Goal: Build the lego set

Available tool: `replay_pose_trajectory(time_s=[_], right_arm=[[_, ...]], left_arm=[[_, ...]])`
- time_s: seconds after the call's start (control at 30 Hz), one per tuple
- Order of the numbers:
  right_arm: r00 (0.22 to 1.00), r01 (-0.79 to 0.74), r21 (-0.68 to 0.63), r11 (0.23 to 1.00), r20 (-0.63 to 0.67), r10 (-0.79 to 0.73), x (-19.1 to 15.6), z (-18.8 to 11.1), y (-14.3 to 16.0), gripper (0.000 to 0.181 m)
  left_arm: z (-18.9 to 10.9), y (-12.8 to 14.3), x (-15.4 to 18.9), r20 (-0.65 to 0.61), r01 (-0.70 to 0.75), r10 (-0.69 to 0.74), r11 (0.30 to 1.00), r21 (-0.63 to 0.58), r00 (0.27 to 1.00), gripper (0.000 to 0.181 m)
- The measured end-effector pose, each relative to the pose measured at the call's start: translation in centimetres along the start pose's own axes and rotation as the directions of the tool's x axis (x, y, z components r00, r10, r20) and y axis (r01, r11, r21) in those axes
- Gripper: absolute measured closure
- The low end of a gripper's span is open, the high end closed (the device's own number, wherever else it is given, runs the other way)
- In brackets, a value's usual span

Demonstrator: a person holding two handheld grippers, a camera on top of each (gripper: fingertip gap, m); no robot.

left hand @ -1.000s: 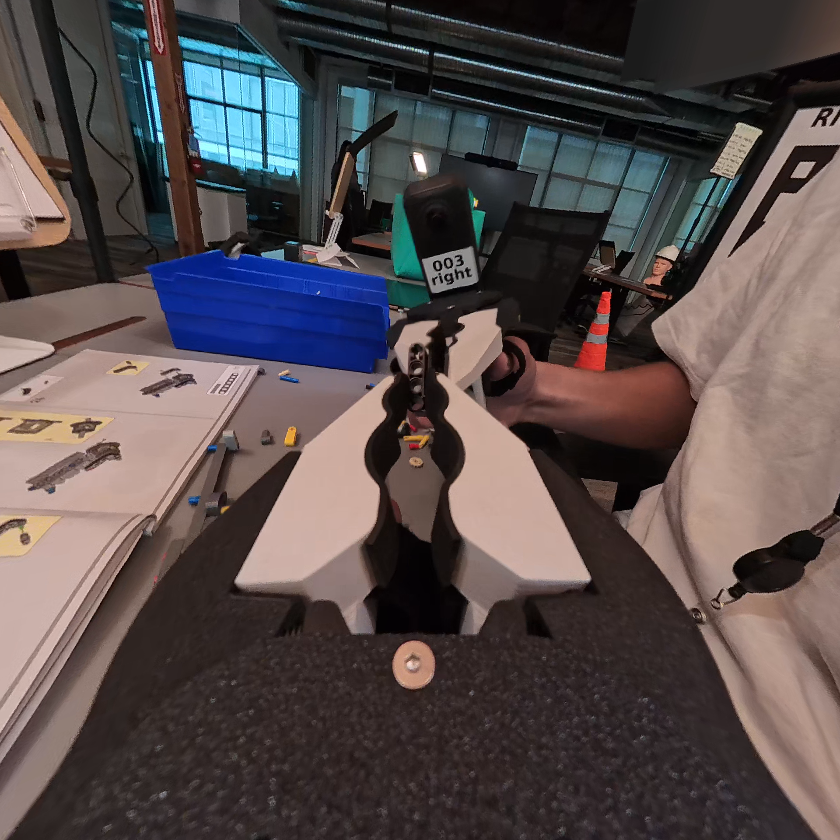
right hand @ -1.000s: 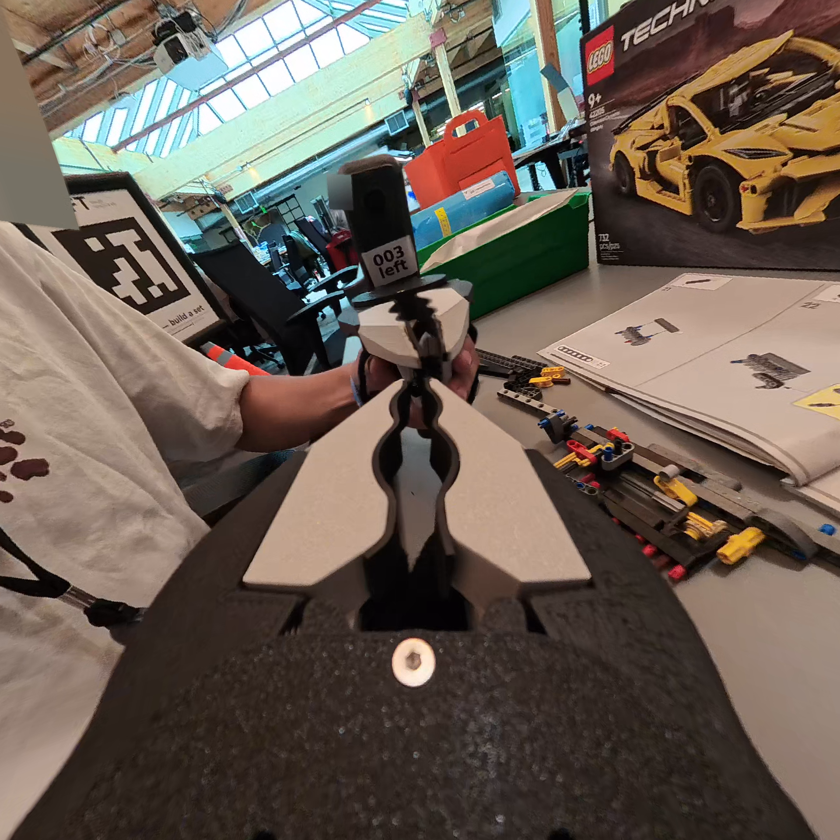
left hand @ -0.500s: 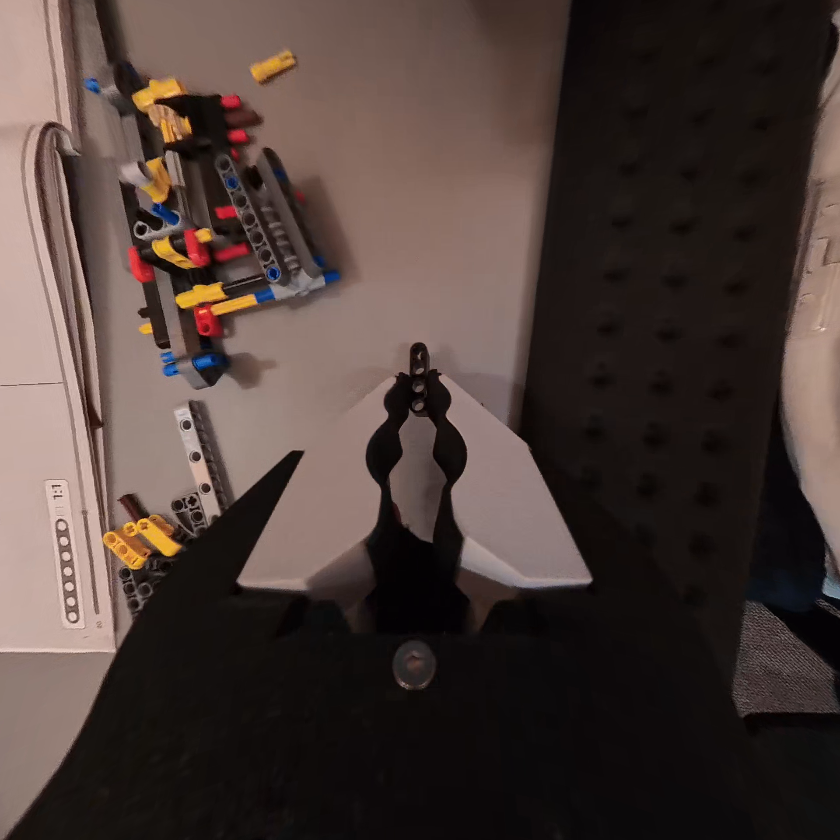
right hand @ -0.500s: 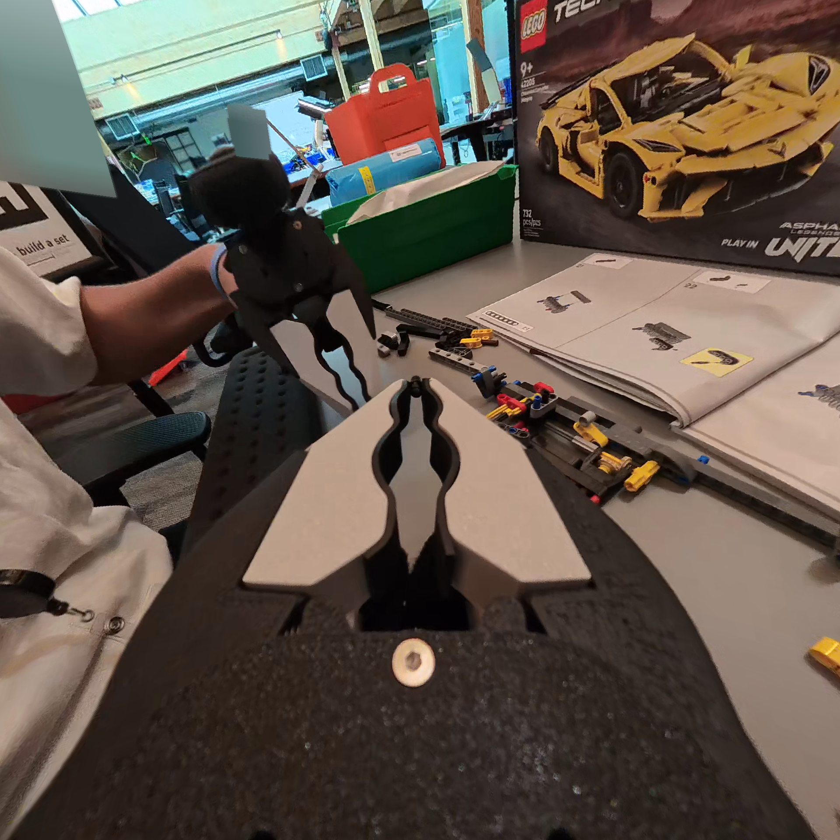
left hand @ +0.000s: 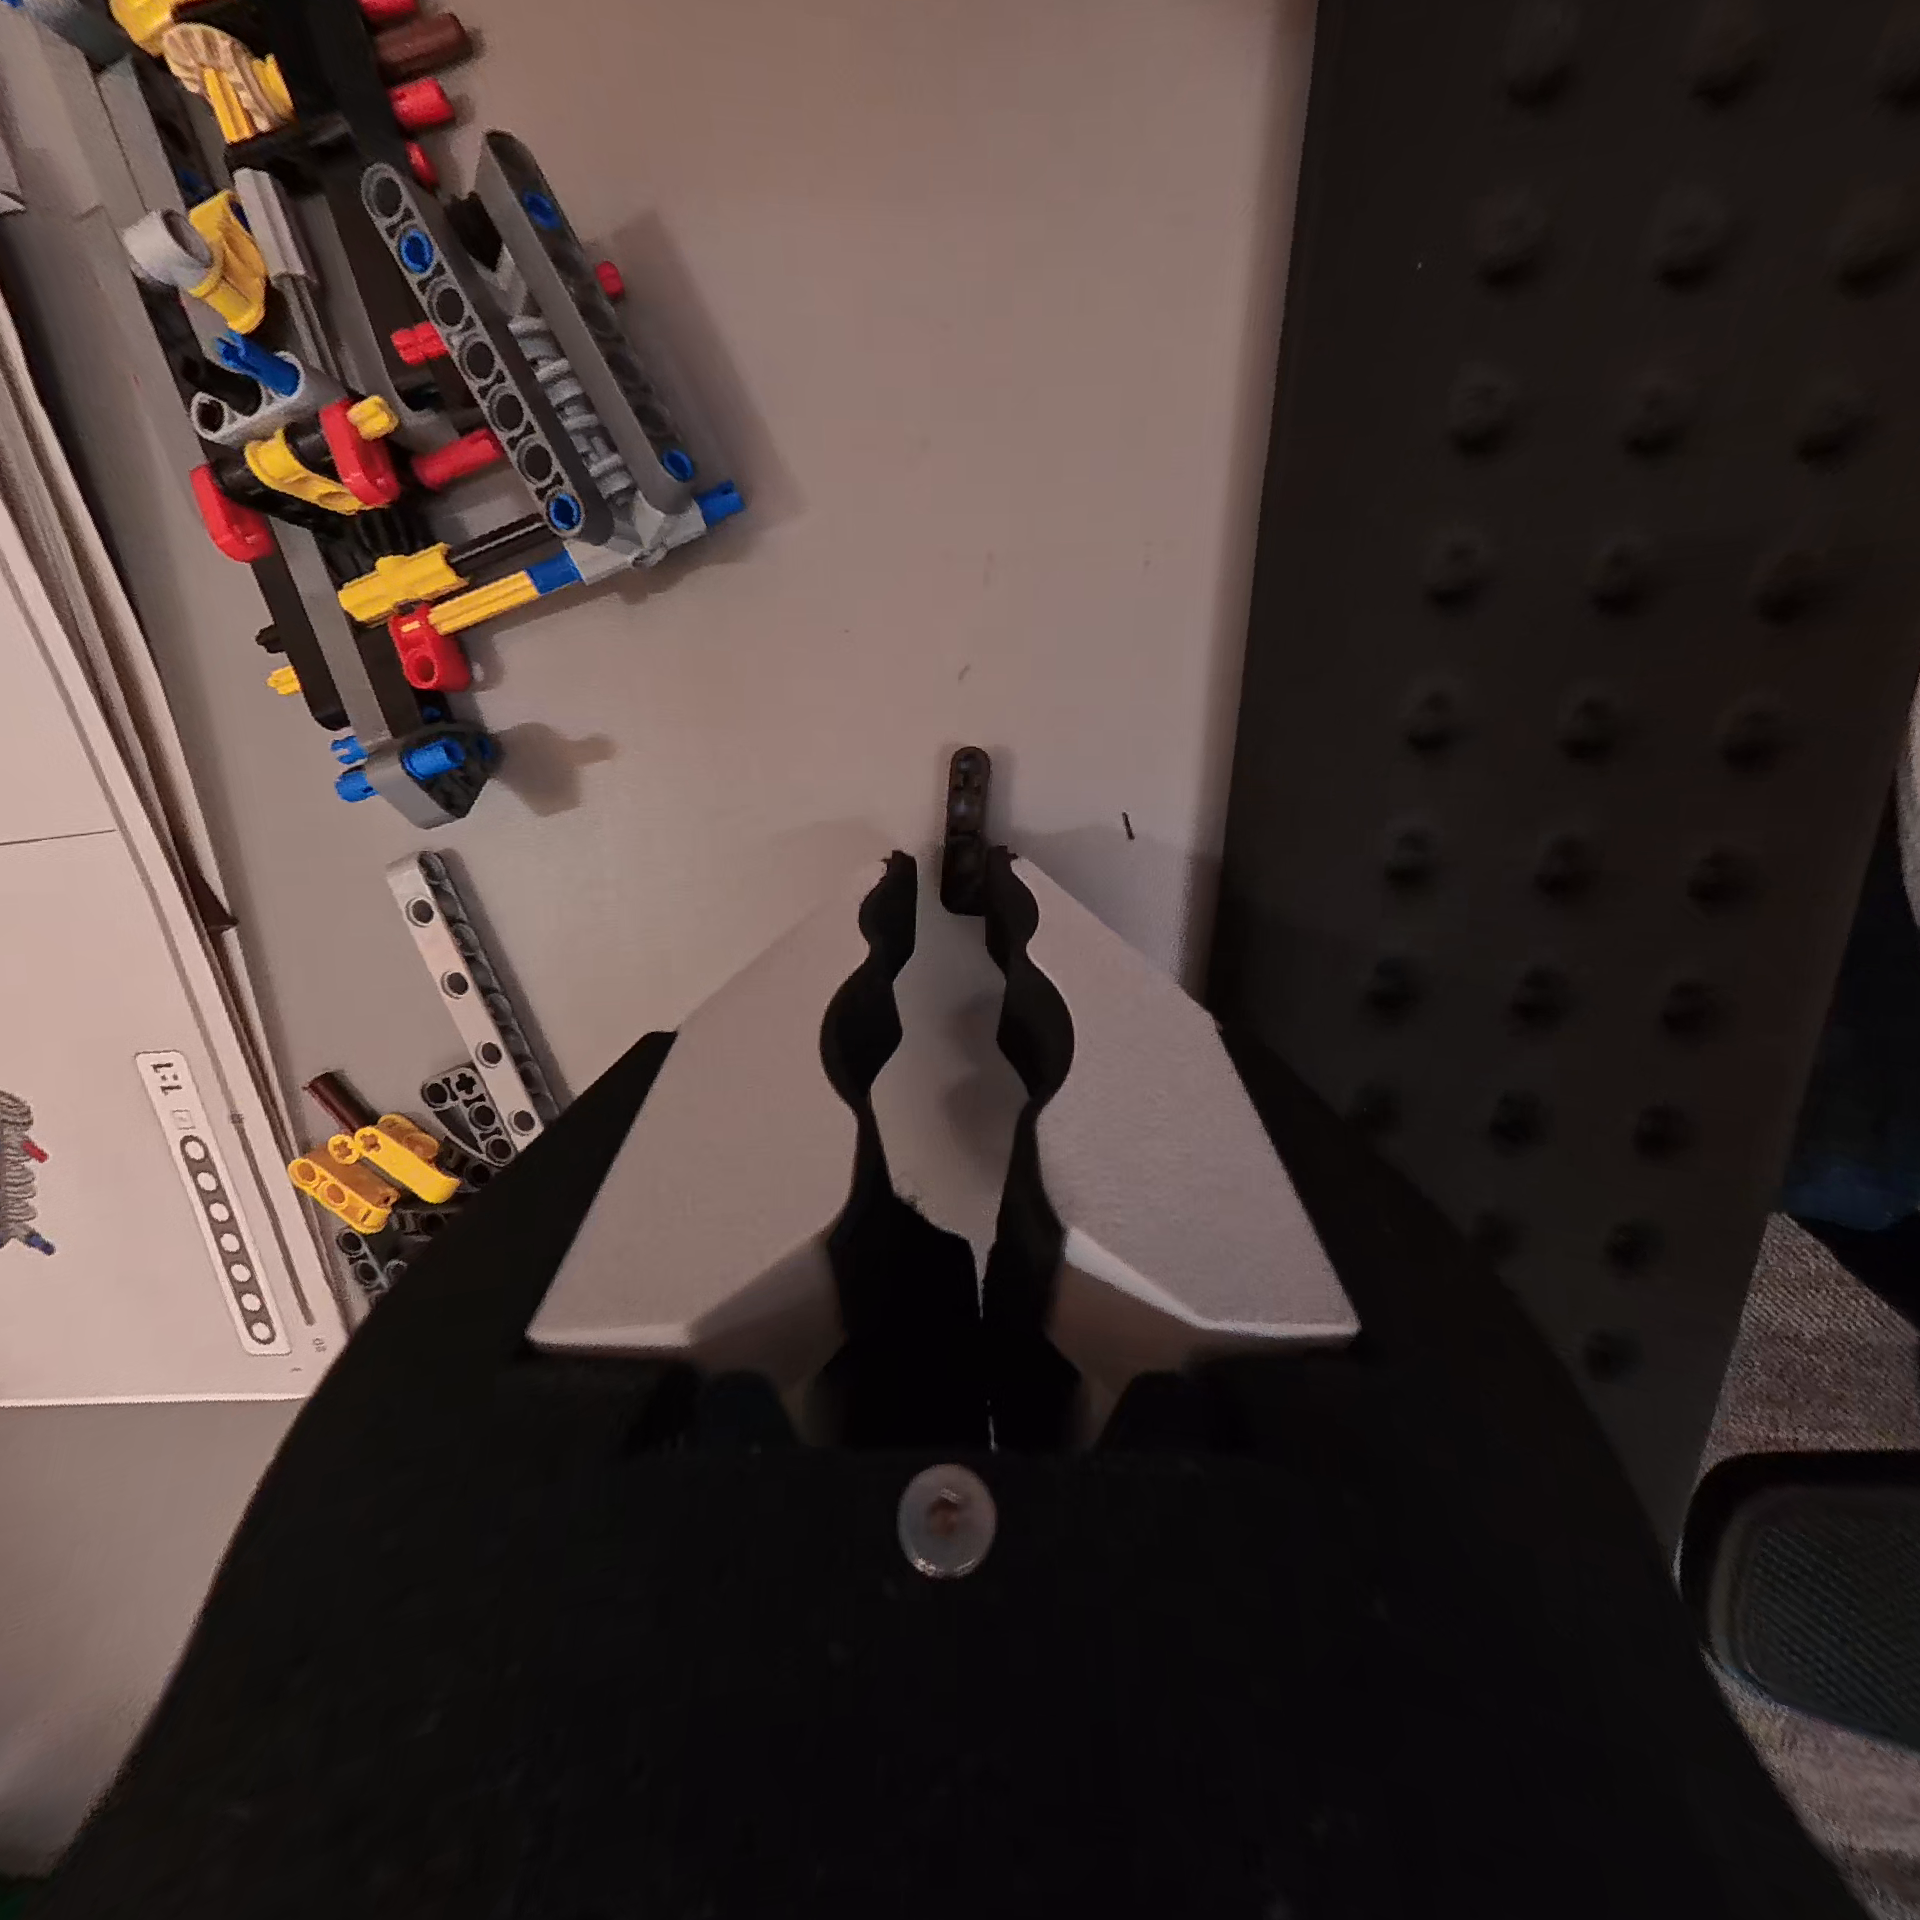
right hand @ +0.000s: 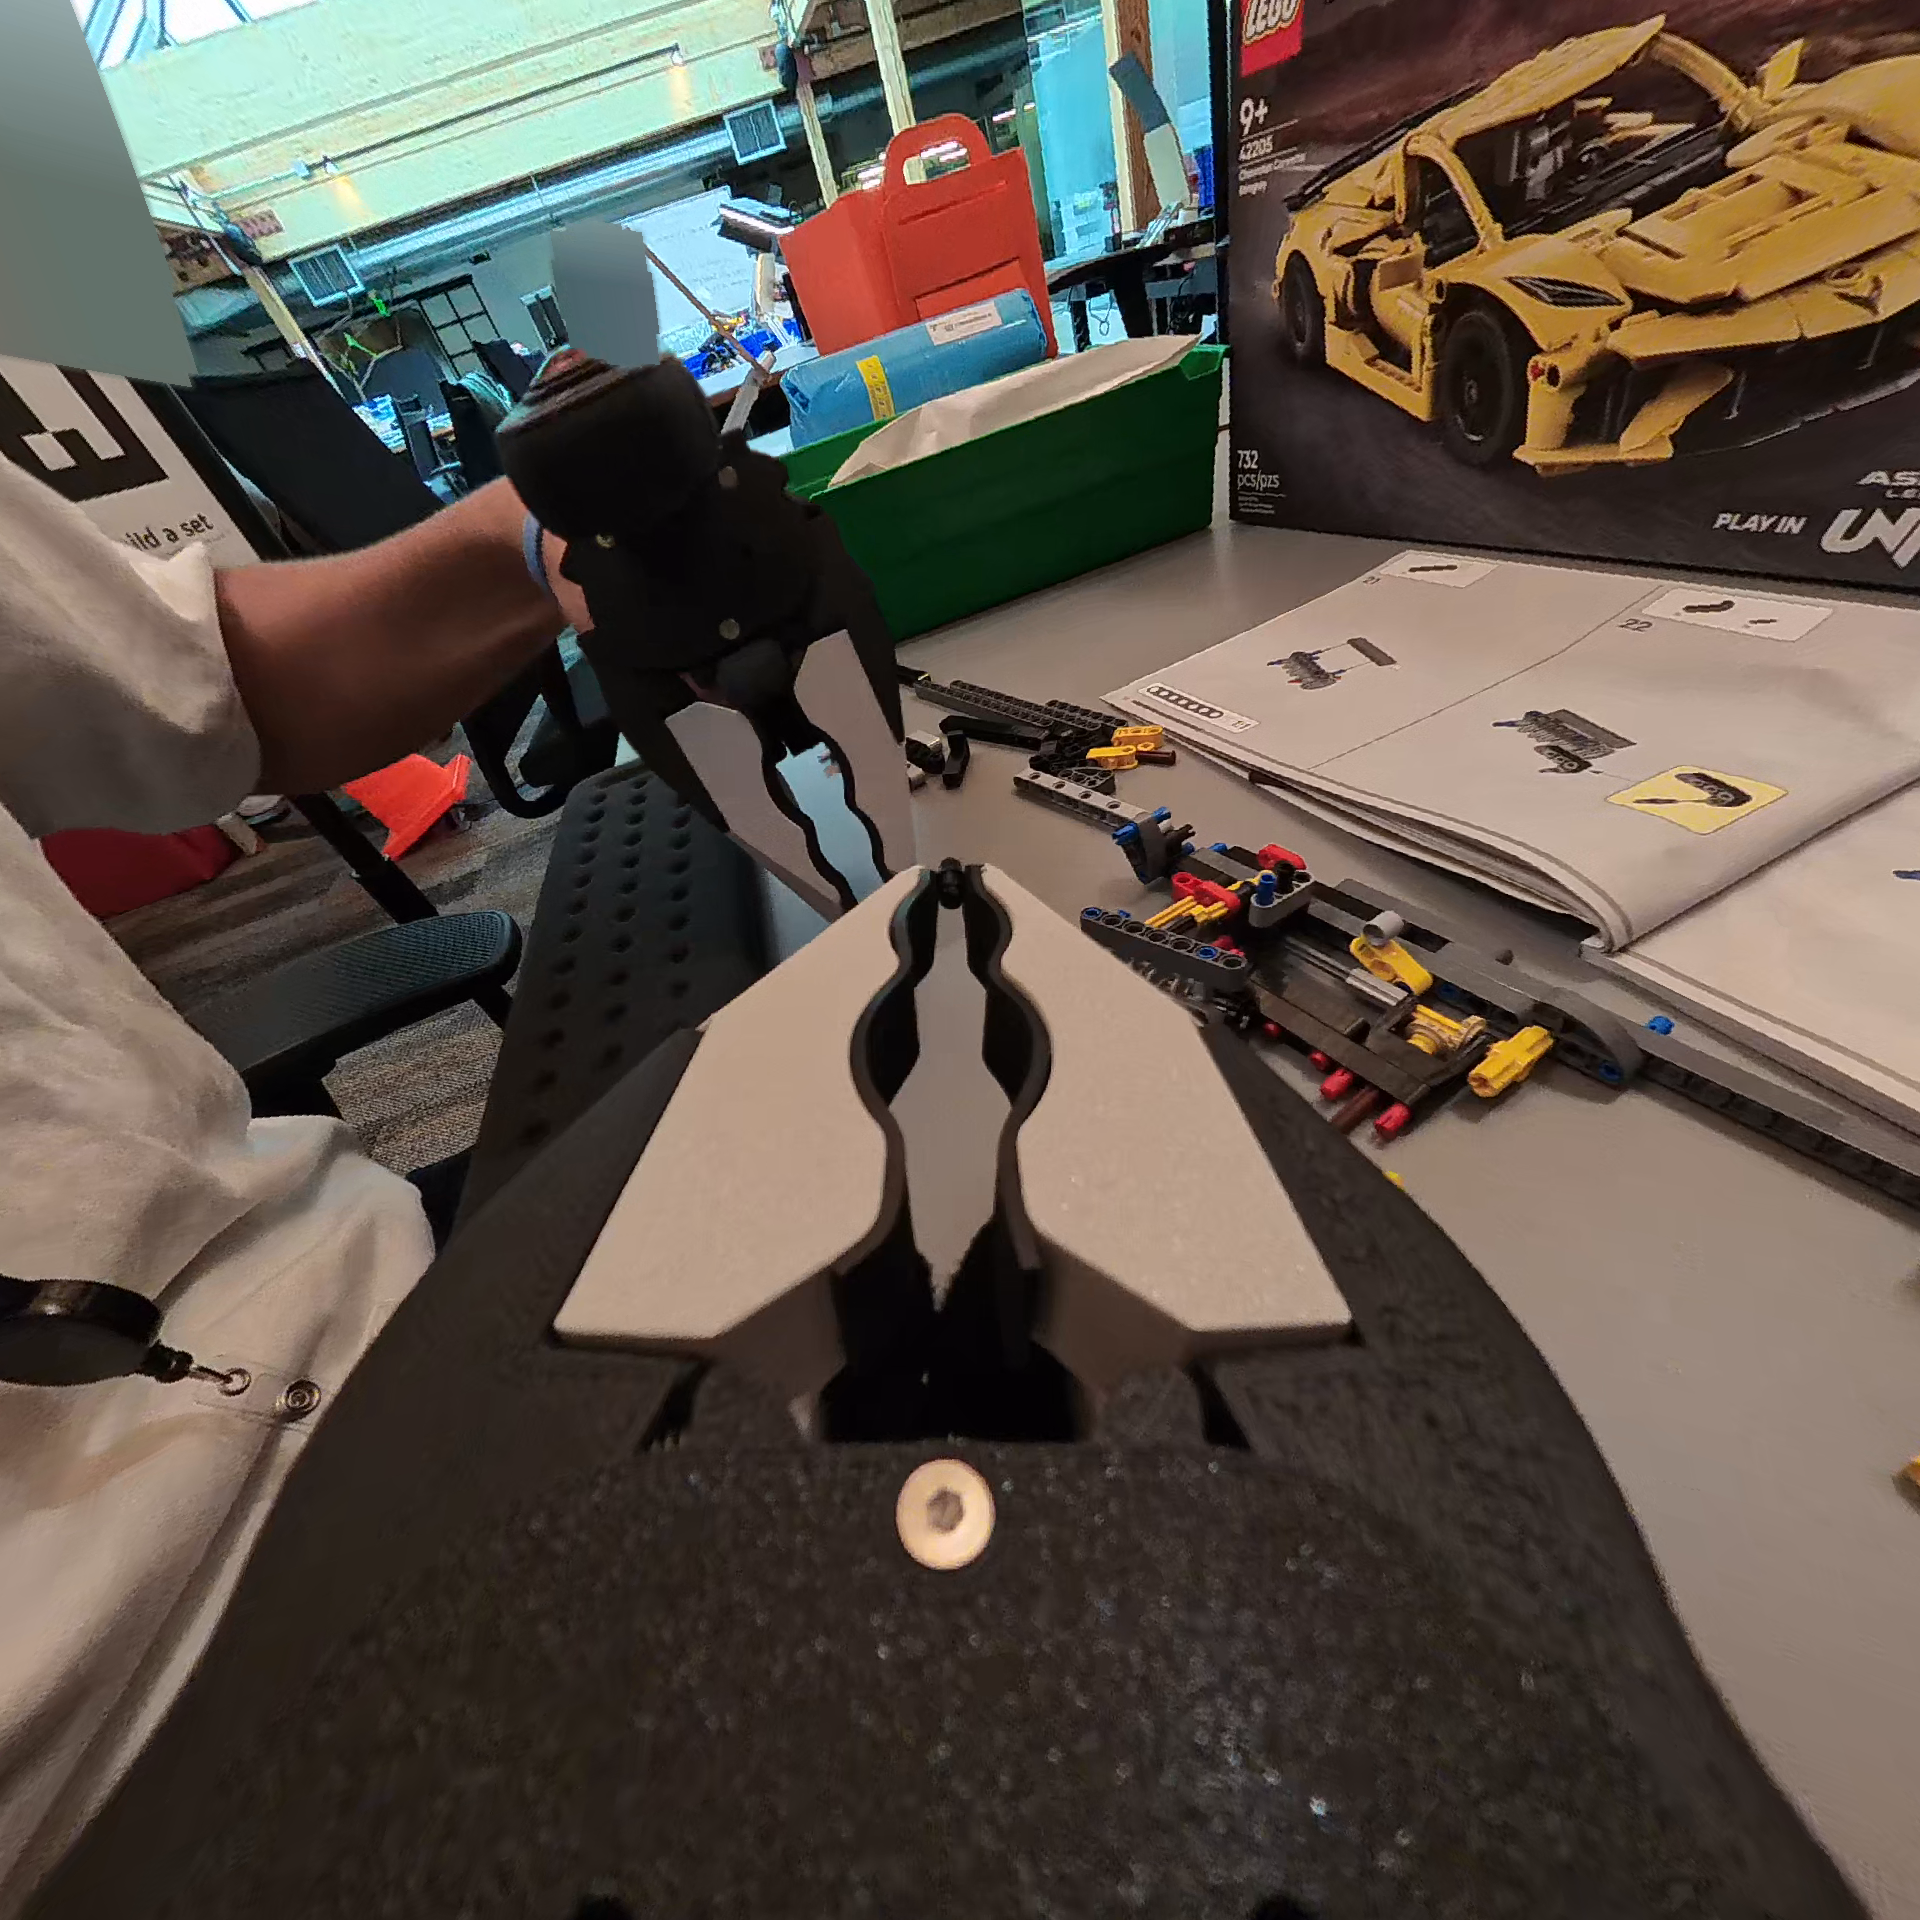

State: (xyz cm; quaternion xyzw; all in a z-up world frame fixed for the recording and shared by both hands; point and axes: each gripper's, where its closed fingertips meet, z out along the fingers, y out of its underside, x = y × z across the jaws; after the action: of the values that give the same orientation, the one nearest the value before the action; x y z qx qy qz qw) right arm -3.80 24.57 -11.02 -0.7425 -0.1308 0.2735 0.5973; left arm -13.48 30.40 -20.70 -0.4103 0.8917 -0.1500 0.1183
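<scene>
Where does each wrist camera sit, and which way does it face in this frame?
Left wrist view: on the left gripper, pointing straight down at the table and the lego assembly; only that gripper shows.
Right wrist view: on the right gripper, low, looking across the table toward the set box; a forearm and white shirt show.
Shared: lego assembly, booklet, left gripper.

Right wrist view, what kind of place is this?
Probably a shared workshop or maker space: a grey table with an open instruction booklet, a green bin, and more workbenches under an exposed-beam ceiling behind.
</scene>
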Motion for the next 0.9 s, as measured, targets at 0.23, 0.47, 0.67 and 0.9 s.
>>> replay_pose_trajectory(time_s=[0.23, 0.47, 0.67, 0.9], right_arm=[[1.0, -0.008, 0.008, 1.0, 0.011, 0.008, -0.1, -0.3, -0.1, 0.177], [1.0, -0.024, 0.054, 0.998, 0.01, 0.023, 0.0, -0.8, -0.9, 0.177], [0.999, -0.042, 0.22, 0.974, 0.03, 0.036, -0.7, 0.1, -4.7, 0.177], [0.995, 0.092, 0.239, 0.967, -0.061, -0.08, -0.7, 2.8, -6.3, 0.177]], left_arm=[[0.8, 0.1, 0.3, -0.092, 0.011, -0.016, 0.998, -0.06, 0.996, 0.175], [-0.6, -3.4, -1.5, -0.087, 0.16, -0.143, 0.955, 0.249, 0.986, 0.175], [-10.1, -11.5, -6.7, -0.619, 0.649, -0.263, 0.041, 0.759, 0.74, 0.175], [-11.1, -12.0, -6.0, -0.752, 0.738, -0.073, -0.15, 0.658, 0.655, 0.175]])
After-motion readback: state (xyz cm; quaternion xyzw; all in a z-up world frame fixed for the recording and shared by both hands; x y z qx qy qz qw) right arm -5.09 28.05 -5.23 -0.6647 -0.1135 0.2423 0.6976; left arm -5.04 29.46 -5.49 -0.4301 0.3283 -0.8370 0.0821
